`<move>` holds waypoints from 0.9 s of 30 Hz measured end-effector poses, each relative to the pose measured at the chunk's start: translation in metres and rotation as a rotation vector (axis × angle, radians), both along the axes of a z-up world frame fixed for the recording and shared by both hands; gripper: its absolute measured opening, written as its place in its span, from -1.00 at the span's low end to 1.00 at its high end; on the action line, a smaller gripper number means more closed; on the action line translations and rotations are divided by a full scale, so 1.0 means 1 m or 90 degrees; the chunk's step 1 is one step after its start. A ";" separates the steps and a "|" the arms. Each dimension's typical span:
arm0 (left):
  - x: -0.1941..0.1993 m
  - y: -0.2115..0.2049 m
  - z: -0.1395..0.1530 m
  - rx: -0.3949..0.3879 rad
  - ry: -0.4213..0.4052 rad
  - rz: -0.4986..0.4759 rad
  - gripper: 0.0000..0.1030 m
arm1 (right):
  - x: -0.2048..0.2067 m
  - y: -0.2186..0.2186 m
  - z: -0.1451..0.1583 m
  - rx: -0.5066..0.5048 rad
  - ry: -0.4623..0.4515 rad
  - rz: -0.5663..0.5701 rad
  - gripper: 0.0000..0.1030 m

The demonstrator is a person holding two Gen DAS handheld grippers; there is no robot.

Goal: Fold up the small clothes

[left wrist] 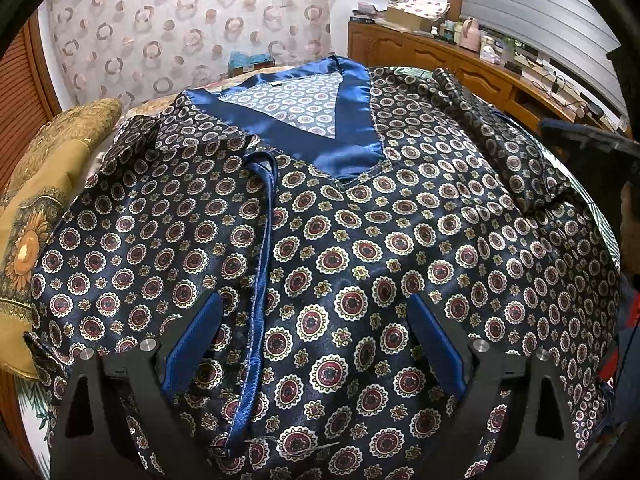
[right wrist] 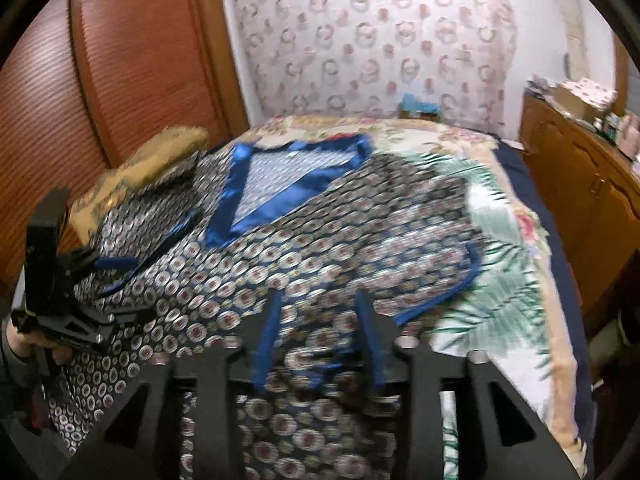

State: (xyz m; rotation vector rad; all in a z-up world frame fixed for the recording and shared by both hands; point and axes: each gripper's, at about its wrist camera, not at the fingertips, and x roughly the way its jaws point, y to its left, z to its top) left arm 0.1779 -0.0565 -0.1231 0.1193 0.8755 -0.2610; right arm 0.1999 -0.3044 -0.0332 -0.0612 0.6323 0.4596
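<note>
The left gripper (left wrist: 316, 344) is hanging wide apart over the shirt (left wrist: 360, 240), holding nothing. The right gripper (right wrist: 320, 336) is pinching the shirt's hem, probably to fold it. The shirt is lying on the bed (right wrist: 520, 280), collar (left wrist: 320, 136) farthest away.

honestly can't make out any readable text, labels, brand names or numbers anywhere in either view, it's all just patterns and blur
</note>
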 end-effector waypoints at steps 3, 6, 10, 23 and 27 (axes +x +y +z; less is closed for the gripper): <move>0.000 0.002 0.000 -0.002 -0.001 0.007 0.83 | 0.009 -0.023 0.005 0.006 -0.005 -0.045 0.12; -0.002 0.007 0.004 -0.021 -0.012 0.010 0.83 | 0.028 -0.039 0.001 0.009 0.021 -0.088 0.12; -0.012 0.010 0.015 -0.031 -0.056 0.012 0.83 | 0.060 -0.043 -0.011 0.008 0.066 -0.109 0.12; -0.022 0.053 0.064 -0.063 -0.132 0.017 0.83 | 0.124 -0.010 -0.024 -0.035 0.114 -0.080 -0.84; -0.014 0.077 0.073 -0.070 -0.144 0.046 0.83 | 0.127 0.009 -0.007 -0.010 0.085 -0.022 -0.90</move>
